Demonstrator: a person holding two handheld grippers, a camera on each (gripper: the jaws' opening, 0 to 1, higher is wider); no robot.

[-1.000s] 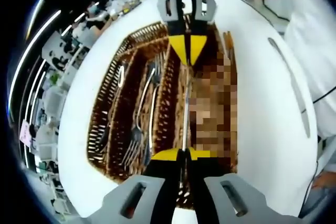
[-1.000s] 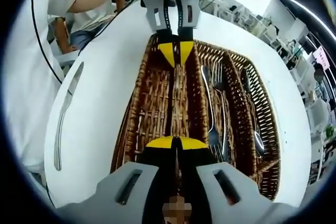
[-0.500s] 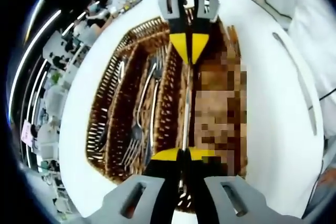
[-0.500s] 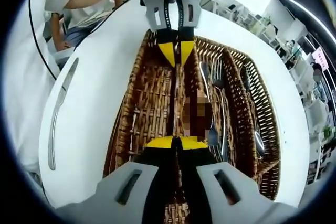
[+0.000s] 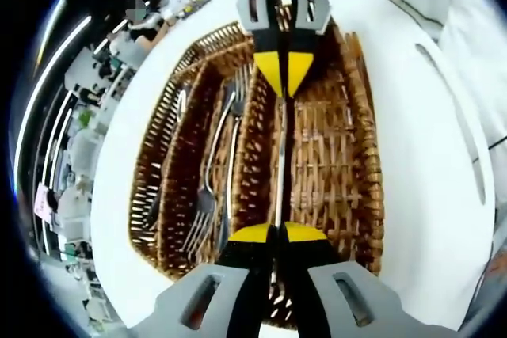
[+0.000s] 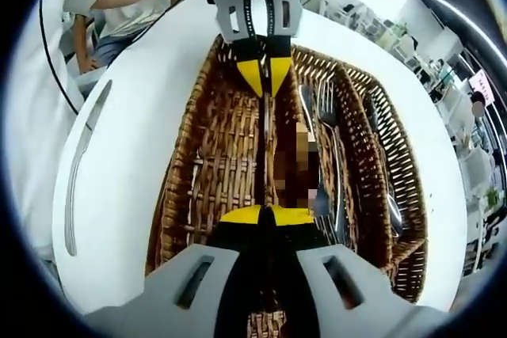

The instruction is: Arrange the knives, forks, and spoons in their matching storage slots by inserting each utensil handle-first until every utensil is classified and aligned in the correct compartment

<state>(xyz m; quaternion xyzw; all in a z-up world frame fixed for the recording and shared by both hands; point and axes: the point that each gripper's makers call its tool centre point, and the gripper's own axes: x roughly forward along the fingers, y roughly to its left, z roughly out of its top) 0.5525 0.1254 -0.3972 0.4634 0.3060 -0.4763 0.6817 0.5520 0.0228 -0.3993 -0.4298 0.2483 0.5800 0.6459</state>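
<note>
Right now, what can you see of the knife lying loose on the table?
The knife is one long slim piece of plain silver metal, lying flat on the white table beside the wicker tray, outside it and roughly parallel to its long side. Nothing touches it; both tools are over the tray. It also shows in the left gripper view.

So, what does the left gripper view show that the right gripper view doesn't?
Left gripper view: the right gripper seen head-on, forks left of the held utensil. Right gripper view: the left gripper head-on, forks on the right. Both: the wicker tray, both grippers shut on one utensil, a knife on the white table.
</note>
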